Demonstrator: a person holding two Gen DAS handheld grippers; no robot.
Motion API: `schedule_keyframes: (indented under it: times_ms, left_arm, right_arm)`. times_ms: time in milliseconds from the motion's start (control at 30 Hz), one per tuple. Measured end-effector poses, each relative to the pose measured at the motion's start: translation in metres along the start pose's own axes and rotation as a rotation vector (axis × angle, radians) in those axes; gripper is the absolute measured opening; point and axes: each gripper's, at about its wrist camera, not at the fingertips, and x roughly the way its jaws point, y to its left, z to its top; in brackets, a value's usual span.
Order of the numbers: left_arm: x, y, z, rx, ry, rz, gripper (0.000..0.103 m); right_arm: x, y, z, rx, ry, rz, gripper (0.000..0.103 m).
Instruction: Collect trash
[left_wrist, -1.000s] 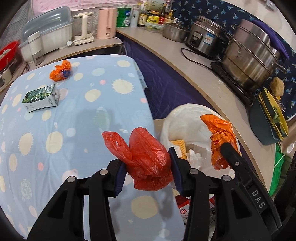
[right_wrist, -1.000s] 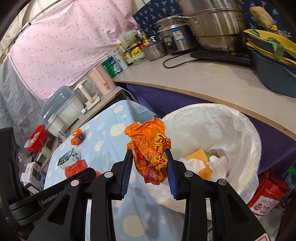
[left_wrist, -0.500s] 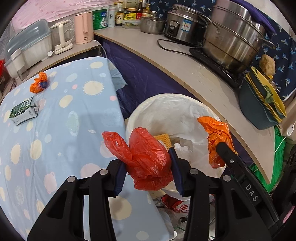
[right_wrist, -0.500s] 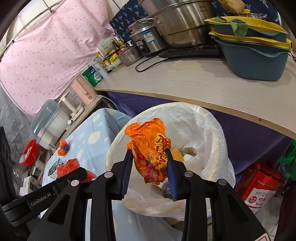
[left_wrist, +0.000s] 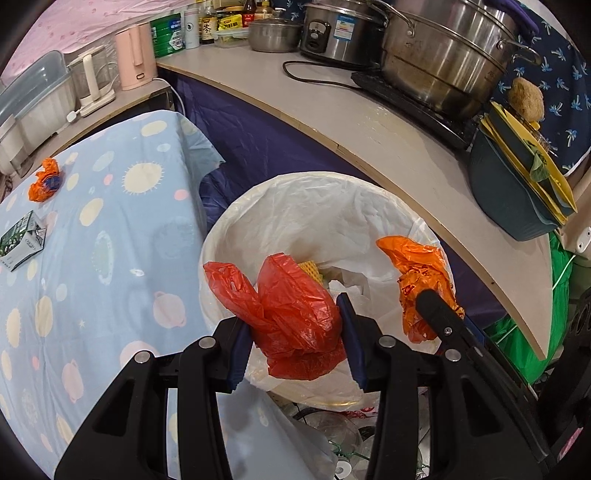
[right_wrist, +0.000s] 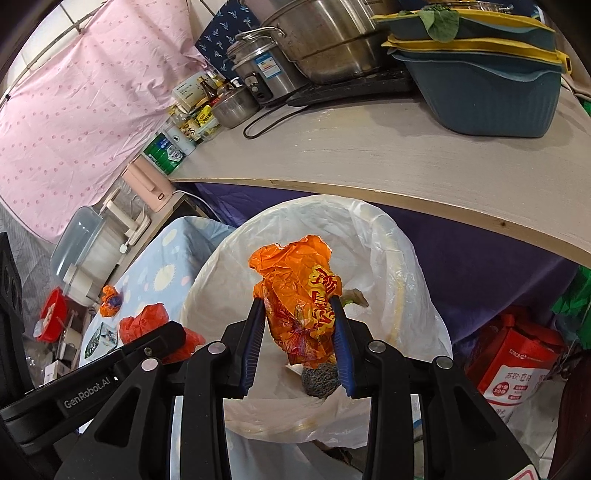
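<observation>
My left gripper (left_wrist: 293, 314) is shut on a crumpled red plastic bag (left_wrist: 291, 314) and holds it over the near rim of the white-lined trash bin (left_wrist: 280, 206). My right gripper (right_wrist: 299, 328) is shut on an orange printed wrapper (right_wrist: 299, 291) and holds it above the bin's opening (right_wrist: 391, 266). The wrapper also shows in the left wrist view (left_wrist: 421, 273). The red bag shows in the right wrist view (right_wrist: 147, 321). The bin holds paper, a yellow piece (left_wrist: 312, 267) and a grey scrubber (right_wrist: 319, 380).
On the blue dotted tablecloth (left_wrist: 110, 258) lie another orange wrapper (left_wrist: 44, 179) and a green carton (left_wrist: 22, 240). A curved counter (left_wrist: 369, 125) with steel pots (left_wrist: 439, 51) and a blue basin (left_wrist: 513, 199) runs behind the bin. A red bag (right_wrist: 517, 362) stands on the floor.
Both grippers have moved from over the table's edge to above the bin, each still holding its trash. The bin now fills the middle of both views.
</observation>
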Motion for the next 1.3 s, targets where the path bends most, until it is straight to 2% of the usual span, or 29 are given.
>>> schedule_keyframes:
  times_ms: [300, 400, 433, 533, 800, 1033, 1300]
  left_arm:
    - [0.013, -0.005, 0.004, 0.015, 0.004, 0.011, 0.045]
    - [0.014, -0.005, 0.005, 0.012, 0.001, 0.019, 0.054]
    - [0.013, -0.004, 0.005, 0.010, -0.004, 0.025, 0.057]
    - [0.013, -0.003, 0.007, 0.005, -0.008, 0.031, 0.062]
    - [0.010, 0.004, 0.008, -0.022, -0.006, 0.032, 0.067]
    - [0.003, 0.010, 0.007, -0.035, -0.014, 0.021, 0.067]
    - [-0.008, 0.030, 0.004, -0.069, -0.028, 0.026, 0.071]
  right_arm:
    - [0.004, -0.004, 0.004, 0.019, -0.005, -0.015, 0.039]
    - [0.004, -0.003, 0.005, 0.027, -0.009, -0.015, 0.039]
    - [0.003, -0.004, 0.006, 0.031, -0.013, -0.017, 0.042]
    - [0.001, -0.004, 0.007, 0.036, -0.018, -0.016, 0.044]
    - [-0.004, 0.004, 0.009, 0.022, -0.027, -0.011, 0.044]
    - [-0.009, 0.012, 0.010, 0.005, -0.036, -0.008, 0.045]
    - [-0.012, 0.035, 0.006, -0.040, -0.036, 0.001, 0.046]
